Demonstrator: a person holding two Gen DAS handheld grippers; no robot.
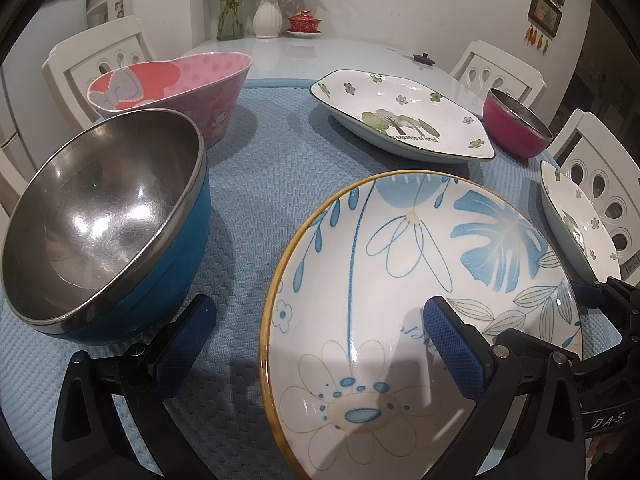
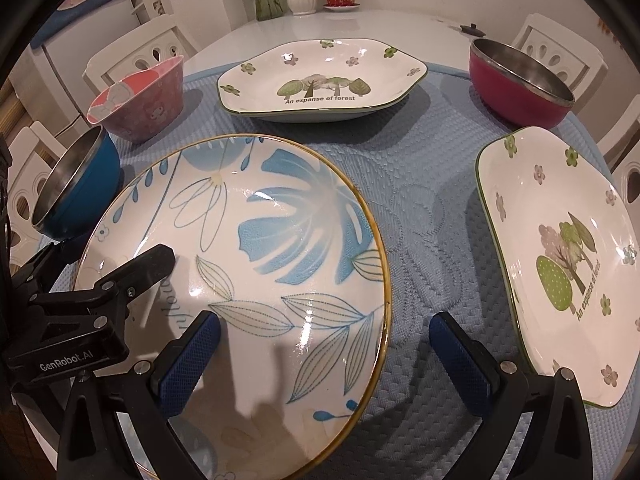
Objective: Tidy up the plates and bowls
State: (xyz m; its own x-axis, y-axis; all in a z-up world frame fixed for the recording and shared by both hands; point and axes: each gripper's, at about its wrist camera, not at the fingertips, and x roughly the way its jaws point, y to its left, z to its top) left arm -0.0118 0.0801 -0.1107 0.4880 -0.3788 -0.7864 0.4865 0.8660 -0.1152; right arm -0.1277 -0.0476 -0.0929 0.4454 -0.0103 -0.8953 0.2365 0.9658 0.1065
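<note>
1. My left gripper [image 1: 320, 344] has its jaws wide apart, straddling the near-left rim of the blue-leaf plate [image 1: 420, 280]; my right gripper [image 2: 324, 344] is equally spread over that plate's right edge, holding nothing.
2. Around it: blue steel bowl [image 1: 104, 224], pink cartoon bowl [image 1: 176, 92], red steel bowl [image 2: 520, 80], two forest plates [image 2: 320, 80] [image 2: 560, 264].
3. Everything sits on a blue quilted mat [image 2: 420, 220] on a white table [image 2: 360, 24], chairs around.

Handheld grippers, pair

Left gripper [image 1: 316, 340] and right gripper [image 2: 324, 344]: black arms wearing blue textured pads [image 2: 188, 364], showing silver screws [image 2: 141, 367]; white lettering "GenRobot.AI" [image 2: 66, 361] marking one body.
</note>
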